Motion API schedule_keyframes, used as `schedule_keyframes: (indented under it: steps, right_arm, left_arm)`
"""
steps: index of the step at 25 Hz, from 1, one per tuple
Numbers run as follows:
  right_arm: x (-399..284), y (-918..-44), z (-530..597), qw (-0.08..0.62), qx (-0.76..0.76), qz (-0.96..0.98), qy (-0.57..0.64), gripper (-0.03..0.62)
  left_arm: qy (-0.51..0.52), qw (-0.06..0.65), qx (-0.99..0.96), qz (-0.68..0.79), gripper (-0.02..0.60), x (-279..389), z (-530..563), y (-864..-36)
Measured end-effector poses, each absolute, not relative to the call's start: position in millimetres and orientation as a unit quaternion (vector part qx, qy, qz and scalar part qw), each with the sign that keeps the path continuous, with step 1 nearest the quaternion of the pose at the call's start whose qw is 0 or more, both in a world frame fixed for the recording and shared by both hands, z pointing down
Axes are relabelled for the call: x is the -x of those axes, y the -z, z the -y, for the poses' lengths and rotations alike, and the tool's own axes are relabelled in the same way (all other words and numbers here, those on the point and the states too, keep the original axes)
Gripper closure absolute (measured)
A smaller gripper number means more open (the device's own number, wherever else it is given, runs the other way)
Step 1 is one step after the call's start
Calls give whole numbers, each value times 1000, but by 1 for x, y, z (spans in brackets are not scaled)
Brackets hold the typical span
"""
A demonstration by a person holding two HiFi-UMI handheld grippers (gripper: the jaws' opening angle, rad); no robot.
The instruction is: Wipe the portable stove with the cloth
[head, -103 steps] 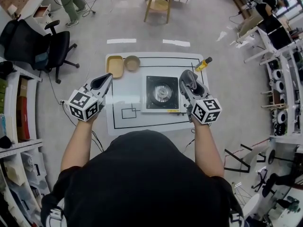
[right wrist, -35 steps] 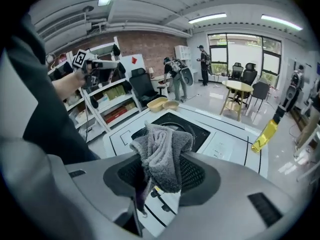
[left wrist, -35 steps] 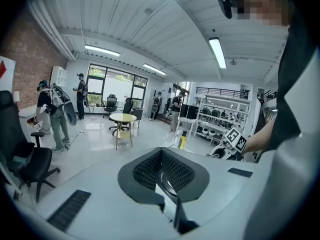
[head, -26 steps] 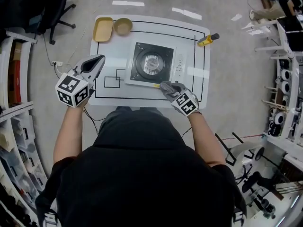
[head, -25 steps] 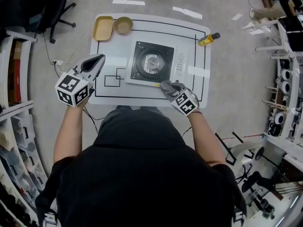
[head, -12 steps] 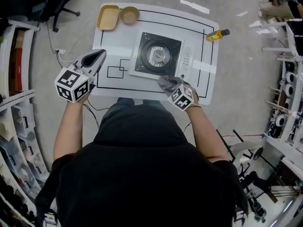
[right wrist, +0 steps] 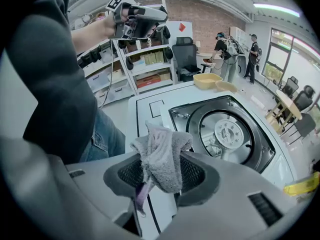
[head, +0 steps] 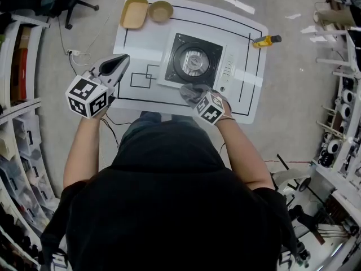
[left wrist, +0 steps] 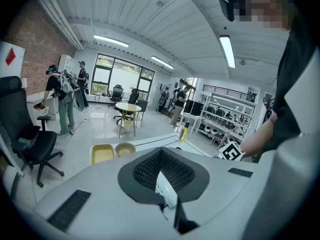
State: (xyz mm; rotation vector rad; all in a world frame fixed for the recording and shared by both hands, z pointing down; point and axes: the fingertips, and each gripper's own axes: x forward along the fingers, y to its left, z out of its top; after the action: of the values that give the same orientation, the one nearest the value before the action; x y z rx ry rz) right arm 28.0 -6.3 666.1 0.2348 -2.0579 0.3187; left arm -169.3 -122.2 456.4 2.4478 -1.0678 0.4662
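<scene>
The right gripper [right wrist: 161,178] is clamped on a grey cloth [right wrist: 162,156]: its dark ribbed pads press the bunched terry from both sides, and a crumpled tuft stands up past the jaw tips. From the head view the cloth sits at the near edge of the portable stove [head: 194,58], toward its front left corner; whether the fabric actually touches the metal cannot be told. The stove lies flat in the middle of the white table [head: 141,44], with its round burner [right wrist: 231,133] just beyond the cloth in the right gripper view. The left gripper [left wrist: 162,170] is held off the table's left edge, well apart from the stove, its jaws drawn together with nothing between them. At the far left corner of the table a yellow tray [head: 135,13] and a tan bowl [head: 161,10] sit side by side, and a yellow bottle [head: 265,40] lies at the right edge.
</scene>
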Motion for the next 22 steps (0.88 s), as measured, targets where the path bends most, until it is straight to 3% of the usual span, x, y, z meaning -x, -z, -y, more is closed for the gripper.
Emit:
schedule_keyframes:
  steps: [22]
  right_arm:
    - [89,-667,19,483,-17,863,-148,396]
  left_arm:
    - [-164,240,-877,383,558,198,125,-470]
